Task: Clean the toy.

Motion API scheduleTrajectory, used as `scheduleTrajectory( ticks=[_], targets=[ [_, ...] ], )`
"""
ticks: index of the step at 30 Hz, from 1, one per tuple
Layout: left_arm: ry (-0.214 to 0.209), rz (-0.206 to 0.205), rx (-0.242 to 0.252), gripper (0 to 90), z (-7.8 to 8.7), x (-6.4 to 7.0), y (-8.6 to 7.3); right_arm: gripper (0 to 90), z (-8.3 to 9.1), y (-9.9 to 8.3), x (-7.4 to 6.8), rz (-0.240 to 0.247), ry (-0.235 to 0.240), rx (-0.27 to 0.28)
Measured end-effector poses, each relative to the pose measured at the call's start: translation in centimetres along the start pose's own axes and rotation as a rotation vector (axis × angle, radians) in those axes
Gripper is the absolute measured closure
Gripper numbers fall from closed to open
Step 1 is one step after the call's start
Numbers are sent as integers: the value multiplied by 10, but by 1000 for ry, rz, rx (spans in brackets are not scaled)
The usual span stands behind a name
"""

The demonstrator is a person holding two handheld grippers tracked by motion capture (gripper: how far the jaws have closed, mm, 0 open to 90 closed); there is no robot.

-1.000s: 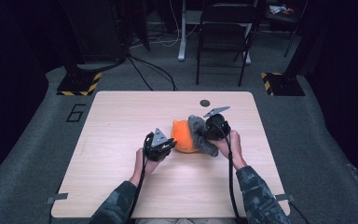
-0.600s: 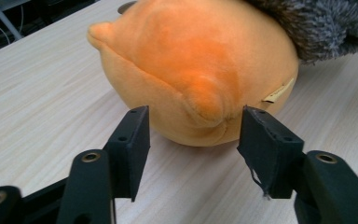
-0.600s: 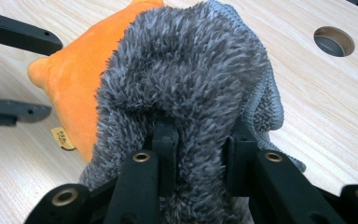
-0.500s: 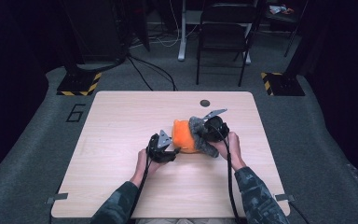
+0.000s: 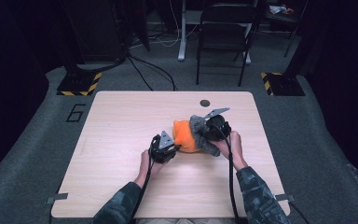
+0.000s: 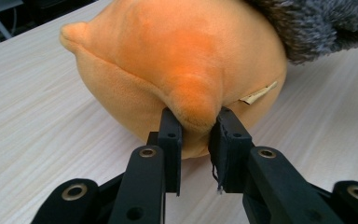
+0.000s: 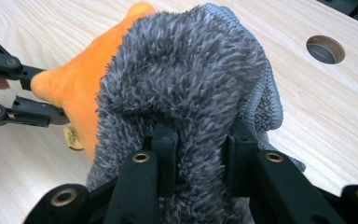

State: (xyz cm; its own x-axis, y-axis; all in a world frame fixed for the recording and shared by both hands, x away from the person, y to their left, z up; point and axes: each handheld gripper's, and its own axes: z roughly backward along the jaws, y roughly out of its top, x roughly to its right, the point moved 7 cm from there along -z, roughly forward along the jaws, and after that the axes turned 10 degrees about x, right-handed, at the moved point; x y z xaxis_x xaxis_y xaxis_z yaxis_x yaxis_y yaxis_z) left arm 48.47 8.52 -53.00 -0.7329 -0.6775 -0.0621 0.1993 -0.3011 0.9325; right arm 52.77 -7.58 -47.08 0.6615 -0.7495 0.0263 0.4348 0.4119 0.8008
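My left gripper (image 6: pixel 195 122) pinches a pointed corner of the smooth orange plush cushion (image 6: pixel 177 60) at table (image 5: pixel 121 121) centre; my right gripper (image 7: pixel 200 140) clamps the shaggy grey cloth (image 7: pixel 186 74) draped over it.

right claw (image 7: pixel 198 140) tips buried in grey fleece (image 7: pixel 186 74), orange plush (image 6: pixel 177 70) top cut off, tag (image 6: pixel 258 93) print unreadable
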Motion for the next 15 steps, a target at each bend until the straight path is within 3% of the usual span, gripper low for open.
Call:
scheduleTrajectory(
  ticks=[4, 8, 12, 15],
  targets=[
    [-31, 73, 17, 765, 5, -1, 7, 701, 10, 10, -1, -5, 15, 39],
    [-60, 122, 31, 769, 11, 0, 14, 701, 20, 22, -12, 18, 45, 75],
    [-77, 128, 35, 769, 13, 4, 19, 700, 23, 29, -31, 22, 93, 96],
    [-91, 121, 36, 768, 14, 11, 21, 698, 19, 30, -44, 54, 120, 98]
  ],
)
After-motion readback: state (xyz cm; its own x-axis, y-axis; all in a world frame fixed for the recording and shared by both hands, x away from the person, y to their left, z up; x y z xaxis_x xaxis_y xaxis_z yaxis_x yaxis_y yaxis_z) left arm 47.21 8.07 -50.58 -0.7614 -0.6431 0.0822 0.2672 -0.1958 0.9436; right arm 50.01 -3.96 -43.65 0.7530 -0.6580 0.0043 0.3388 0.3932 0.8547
